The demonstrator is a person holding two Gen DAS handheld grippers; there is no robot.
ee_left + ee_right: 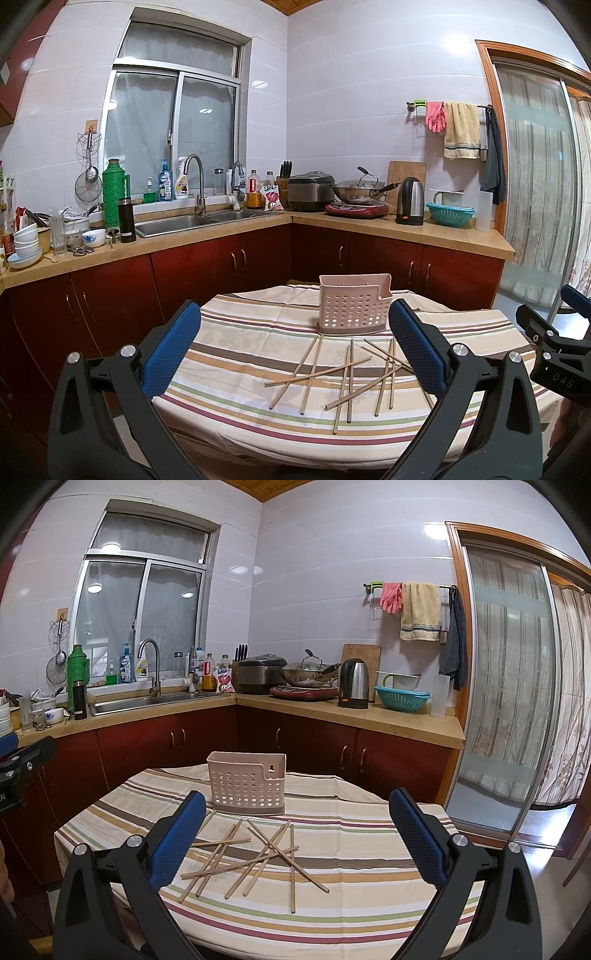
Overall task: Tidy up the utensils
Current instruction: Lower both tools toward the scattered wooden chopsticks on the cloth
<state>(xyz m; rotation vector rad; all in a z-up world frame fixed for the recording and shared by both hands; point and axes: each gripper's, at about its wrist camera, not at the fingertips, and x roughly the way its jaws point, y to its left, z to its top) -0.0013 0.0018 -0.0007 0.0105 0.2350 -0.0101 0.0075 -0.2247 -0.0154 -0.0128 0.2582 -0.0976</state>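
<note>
The left gripper (293,347) is held above the near edge of the round table (229,435), its blue-padded fingers (171,350) spread wide with nothing between them. The right gripper (297,830) hovers the same way, jaws apart and empty. On the black body of the right gripper, seen at the right edge of the left wrist view, the letters "DAS" can be read; other printing on the grippers is cut off by the frame.

The chopsticks (332,376) lie loose and crossed in a heap on the striped tablecloth (369,871), just on the near side of the pink perforated holder (352,306). In the left wrist view the heap sits between the left gripper's fingers, toward its right finger; in the right wrist view the chopsticks (251,853) lie by the right gripper's left finger, and open cloth fills the space to the right of the holder (246,784). The holder stands upright toward the far edge of the table, apart from both grippers, with bare cloth on either side.

Beyond the holder runs the L-shaped counter (406,229) with red cabinets, carrying a kettle (410,201) and a sink (177,223); bottle labels there are too small to read
</note>
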